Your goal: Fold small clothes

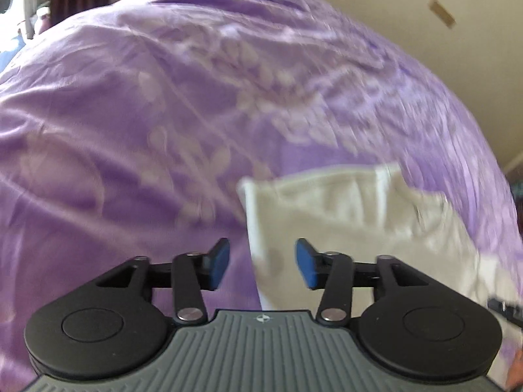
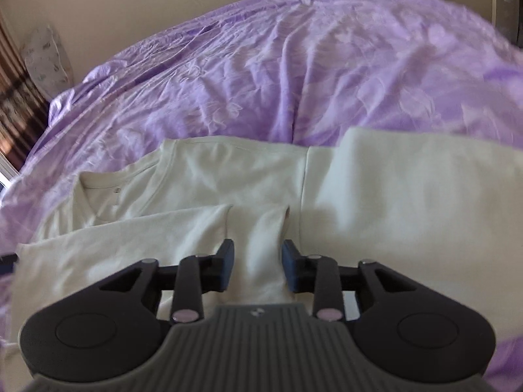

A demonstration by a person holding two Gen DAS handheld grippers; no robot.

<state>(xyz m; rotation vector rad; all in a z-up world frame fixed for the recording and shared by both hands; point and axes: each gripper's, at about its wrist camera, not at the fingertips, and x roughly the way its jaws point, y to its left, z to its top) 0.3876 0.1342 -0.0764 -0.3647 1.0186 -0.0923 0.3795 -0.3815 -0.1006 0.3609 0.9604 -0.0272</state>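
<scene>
A cream-white T-shirt (image 2: 228, 176) lies on a purple bedspread (image 2: 294, 65), its collar at the left and one side folded over the body. In the right wrist view my right gripper (image 2: 257, 266) stands open just above the folded fabric, and a raised ridge of cloth runs between its blue pads (image 2: 289, 269) without being pinched. In the left wrist view my left gripper (image 1: 261, 266) is open over the shirt's (image 1: 353, 222) left edge, with nothing gripped. That view is blurred.
The purple bedspread (image 1: 163, 114) with a pale leaf pattern fills most of both views. A beige wall (image 2: 98, 6) lies behind the bed. A brown curtain (image 2: 16, 98) and a pale patterned cushion (image 2: 47, 58) are at the far left. The other gripper's dark part (image 1: 503, 308) shows at the right edge.
</scene>
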